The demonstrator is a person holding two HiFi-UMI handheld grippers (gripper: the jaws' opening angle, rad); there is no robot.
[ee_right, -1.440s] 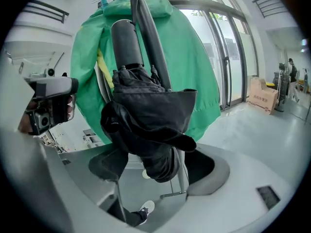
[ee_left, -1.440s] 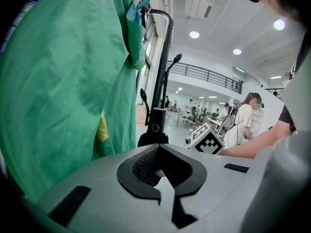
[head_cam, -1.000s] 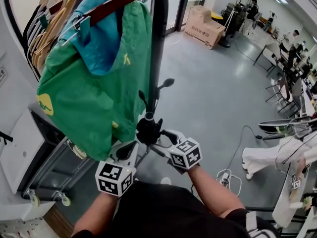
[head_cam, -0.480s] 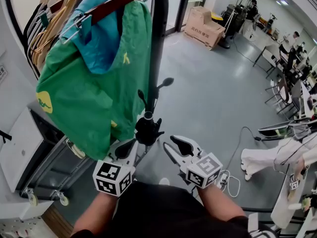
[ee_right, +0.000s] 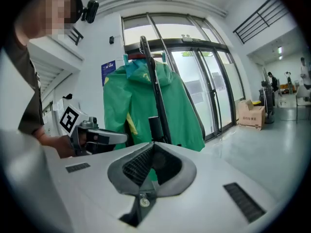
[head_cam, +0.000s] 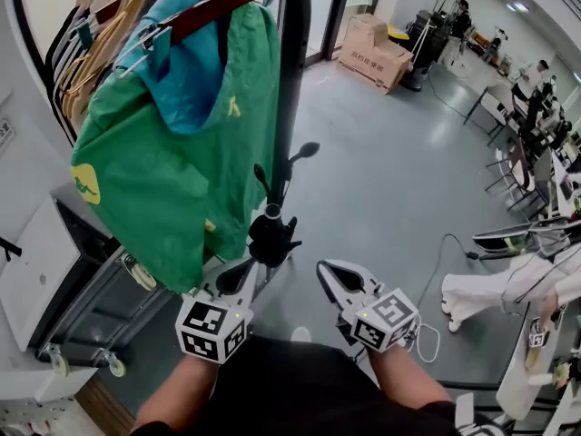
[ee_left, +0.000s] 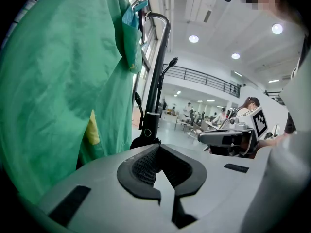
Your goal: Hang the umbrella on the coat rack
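Observation:
The black folded umbrella hangs upright against the coat rack's black pole, just under two small hooks; what holds it there I cannot tell. Its round handle points up. My left gripper sits shut just below and left of the umbrella, with nothing in its jaws. My right gripper is off to the umbrella's right, clear of it, shut and empty. The umbrella's handle stands beyond it, in front of the green jacket.
A green and teal jacket hangs on a hanger at the rack's left, with more hangers behind. A wheeled grey cart stands below it. A cardboard box and desks with people are further off. A cable lies on the floor.
My right gripper let go of the umbrella, drew back to the right and towards me, and its jaws closed. The umbrella stays by the pole. The left gripper has barely moved.

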